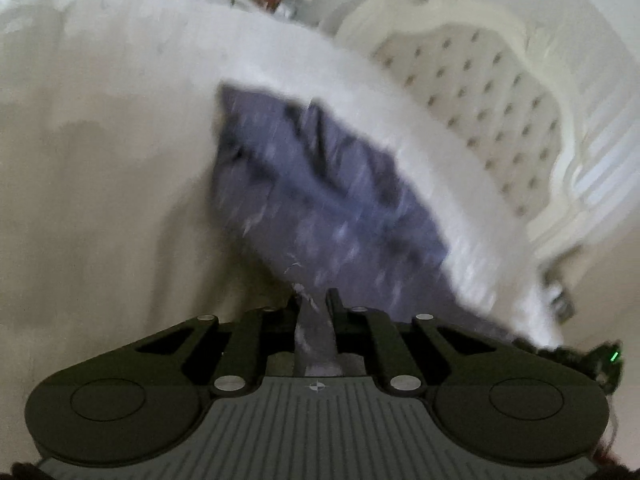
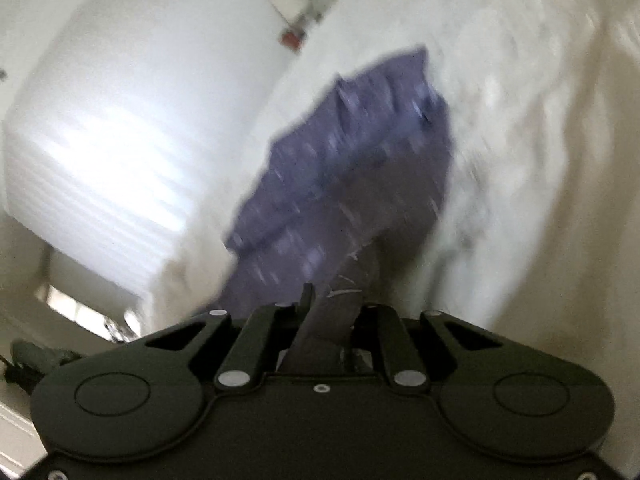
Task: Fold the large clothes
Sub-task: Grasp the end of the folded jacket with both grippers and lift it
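Note:
A purple garment with small pale marks lies stretched over a white bed. In the left wrist view its near edge runs up between the black fingers, and my left gripper is shut on that fabric. The same purple garment shows in the right wrist view, blurred. A fold of it is bunched between the fingers of my right gripper, which is shut on it. Both views are smeared by motion, so the cloth's far edge is unclear.
A white tufted headboard rises at the right in the left wrist view. Fluffy white bedding surrounds the garment. A bright window with blinds is at the left of the right wrist view. The other gripper shows at the right edge.

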Demonstrator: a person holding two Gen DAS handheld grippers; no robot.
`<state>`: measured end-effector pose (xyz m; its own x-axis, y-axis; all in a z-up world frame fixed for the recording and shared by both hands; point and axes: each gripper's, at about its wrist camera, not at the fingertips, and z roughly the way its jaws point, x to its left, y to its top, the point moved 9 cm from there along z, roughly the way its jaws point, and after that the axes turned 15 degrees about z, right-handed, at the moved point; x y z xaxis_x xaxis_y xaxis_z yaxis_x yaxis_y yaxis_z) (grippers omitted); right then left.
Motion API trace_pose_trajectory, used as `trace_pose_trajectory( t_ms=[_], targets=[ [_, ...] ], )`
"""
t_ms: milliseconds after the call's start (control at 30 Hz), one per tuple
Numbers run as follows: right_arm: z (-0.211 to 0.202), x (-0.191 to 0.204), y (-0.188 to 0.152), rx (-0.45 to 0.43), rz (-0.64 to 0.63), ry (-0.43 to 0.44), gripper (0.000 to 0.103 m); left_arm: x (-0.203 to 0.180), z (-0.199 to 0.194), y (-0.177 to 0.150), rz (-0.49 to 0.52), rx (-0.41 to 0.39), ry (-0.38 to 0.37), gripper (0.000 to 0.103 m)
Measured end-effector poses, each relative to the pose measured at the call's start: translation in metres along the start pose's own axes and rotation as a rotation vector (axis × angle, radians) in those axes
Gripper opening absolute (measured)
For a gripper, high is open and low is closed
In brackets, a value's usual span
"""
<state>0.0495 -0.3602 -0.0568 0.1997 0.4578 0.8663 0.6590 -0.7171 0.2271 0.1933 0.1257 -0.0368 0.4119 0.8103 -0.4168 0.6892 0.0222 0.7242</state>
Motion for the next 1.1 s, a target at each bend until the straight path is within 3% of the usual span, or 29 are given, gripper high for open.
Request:
trace_pose_trajectory(
  t_ms=[267,500,767,1100],
  targets=[
    [0.018,0.047,0.094,-0.189,0.016,0.150,0.018,0.017,0.018,0.100,-0.109,-0.237,-0.062,0.012],
    [0.085,0.069,0.169,-0.320,-0.046,0.088,0.018,0.029,0.080,0.165,-0.051,-0.347,0.037,0.012],
    [0.171,0.055,0.230,-0.343,-0.130,-0.089,0.017,0.055,0.150,0.188,-0.027,-0.277,0.155,0.012],
    [0.235,0.021,0.255,-0.286,-0.143,-0.208,0.017,0.095,0.204,0.179,-0.035,-0.168,0.239,0.014]
  ],
)
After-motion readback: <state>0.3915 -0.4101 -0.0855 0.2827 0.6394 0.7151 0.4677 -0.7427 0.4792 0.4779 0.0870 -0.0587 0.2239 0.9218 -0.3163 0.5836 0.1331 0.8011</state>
